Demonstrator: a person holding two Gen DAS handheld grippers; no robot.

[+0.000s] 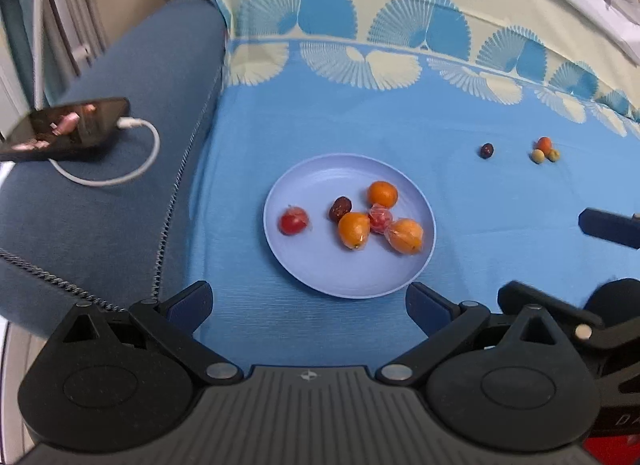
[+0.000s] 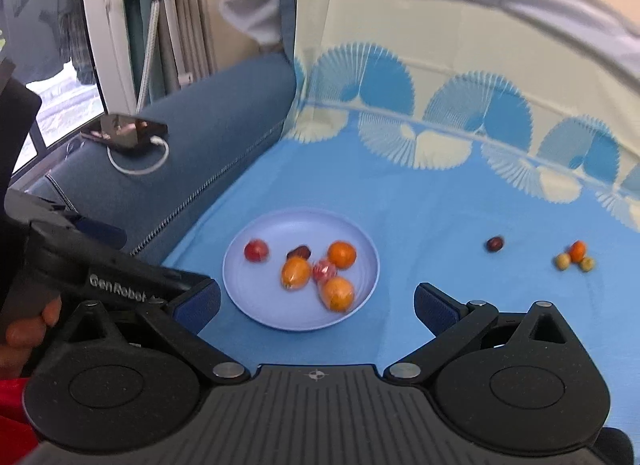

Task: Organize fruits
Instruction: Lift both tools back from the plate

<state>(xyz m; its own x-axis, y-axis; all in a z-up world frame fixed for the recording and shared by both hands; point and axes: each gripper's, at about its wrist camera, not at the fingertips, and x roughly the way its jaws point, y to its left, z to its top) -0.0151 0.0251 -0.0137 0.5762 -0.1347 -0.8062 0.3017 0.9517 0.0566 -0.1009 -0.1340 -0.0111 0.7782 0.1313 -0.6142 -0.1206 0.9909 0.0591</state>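
Both grippers, left and right, hover with jaws wide and empty. Reach past the plate for the dark fruit, closing gently so it doesn't roll.

Left tongs and right tongs, both spread wide with nothing between the pads, angled downward. A hand grips the left handle.
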